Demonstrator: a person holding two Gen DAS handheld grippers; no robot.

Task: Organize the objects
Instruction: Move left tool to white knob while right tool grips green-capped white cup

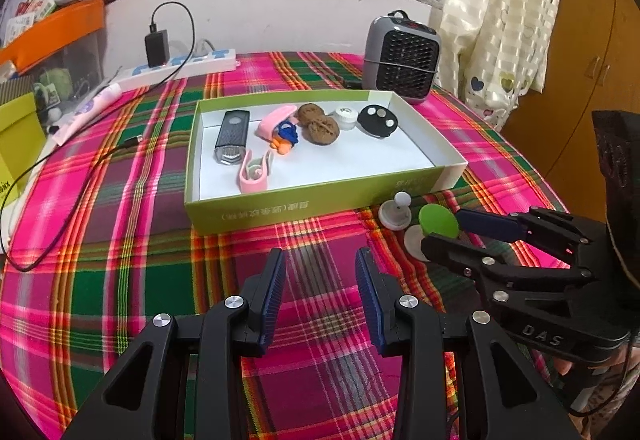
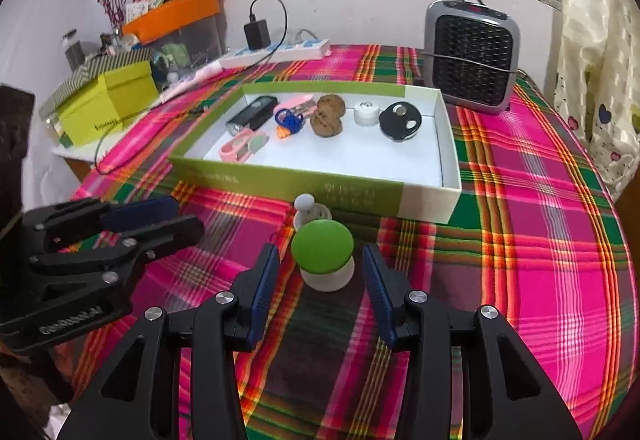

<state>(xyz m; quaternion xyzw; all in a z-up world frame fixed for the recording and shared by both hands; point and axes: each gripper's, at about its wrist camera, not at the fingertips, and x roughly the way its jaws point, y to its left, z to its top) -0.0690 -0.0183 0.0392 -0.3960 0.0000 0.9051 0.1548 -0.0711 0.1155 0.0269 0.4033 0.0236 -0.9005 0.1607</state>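
Right wrist view: the right tongs (image 2: 320, 272) sit low over the plaid counter (image 2: 540, 240), spread wide, with the green-capped mushroom piece (image 2: 322, 246) standing upright between the two blue pads, touching neither. Just behind it, a small white knobbed piece (image 2: 306, 205) stands close to the front wall of the green-and-white box (image 2: 280, 181). The left tongs (image 1: 320, 280) hover off to the side over bare cloth, also spread and holding nothing. Inside the box lie a black flashlight (image 2: 252, 115), pink clips, two brown walnuts (image 2: 328, 115), a white cap and a black disc (image 2: 400, 119), all toward the back, leaving the front floor of the box free. A heater (image 2: 472, 57) stands past the box's far right corner. Open cloth stretches to the right of the tongs.
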